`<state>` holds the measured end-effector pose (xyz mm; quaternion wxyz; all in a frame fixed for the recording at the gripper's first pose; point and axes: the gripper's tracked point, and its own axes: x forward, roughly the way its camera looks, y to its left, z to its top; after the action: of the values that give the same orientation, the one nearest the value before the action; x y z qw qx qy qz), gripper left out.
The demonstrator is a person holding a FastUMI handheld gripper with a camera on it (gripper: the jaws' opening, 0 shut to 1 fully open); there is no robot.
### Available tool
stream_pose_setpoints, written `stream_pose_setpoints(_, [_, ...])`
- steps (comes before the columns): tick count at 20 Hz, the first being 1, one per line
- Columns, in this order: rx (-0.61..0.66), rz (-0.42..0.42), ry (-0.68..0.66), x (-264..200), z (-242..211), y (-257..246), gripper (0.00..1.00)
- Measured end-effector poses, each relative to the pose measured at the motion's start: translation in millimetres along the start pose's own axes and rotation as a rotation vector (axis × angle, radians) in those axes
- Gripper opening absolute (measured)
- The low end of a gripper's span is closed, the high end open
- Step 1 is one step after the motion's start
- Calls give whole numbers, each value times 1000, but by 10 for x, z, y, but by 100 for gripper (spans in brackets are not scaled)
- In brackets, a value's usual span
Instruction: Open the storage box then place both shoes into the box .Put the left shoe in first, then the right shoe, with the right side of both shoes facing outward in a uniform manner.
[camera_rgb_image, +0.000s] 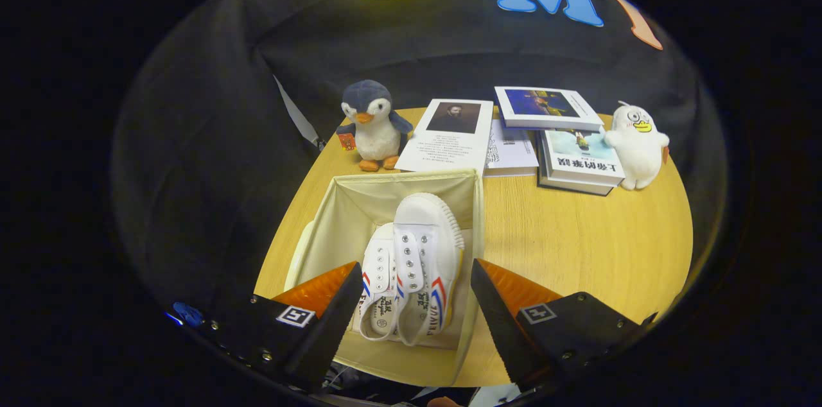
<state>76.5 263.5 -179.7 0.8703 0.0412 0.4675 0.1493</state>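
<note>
— Two shoes, is that correct?

— Yes, two. The left shoe (380, 278) and the right shoe (427, 253) lie side by side inside the storage box (334, 214), toes pointing away from the gripper (417, 304). Both are white canvas with metal eyelets, a ribbed rubber toe and red and blue stripes on the side.

— And the box?

— One box, open at the top, made of soft cream fabric, square in shape. It stands on the round wooden table (578, 246), which has a light grain.

— What does the gripper do?

— Its two fingers are spread wide and hold nothing. The box and the shoes appear between them and just ahead; the fingers touch neither shoe.

— What else is on the table?

— Two plush toys: one penguin (374, 124), dark and white with orange feet, and one white duck (637, 145) with a yellow beak. Between them lie about four books (552, 137), flat and rectangular, some stacked. All of this is beyond the box, near the black cloth wall (192, 137).
</note>
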Motion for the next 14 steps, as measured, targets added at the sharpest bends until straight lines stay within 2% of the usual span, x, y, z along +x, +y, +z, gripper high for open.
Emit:
stream_pose_setpoints(5, [-67, 18, -126, -565, 149, -224, 100])
stream_pose_setpoints(14, [-95, -94, -319, -1441, 264, -1184, 100])
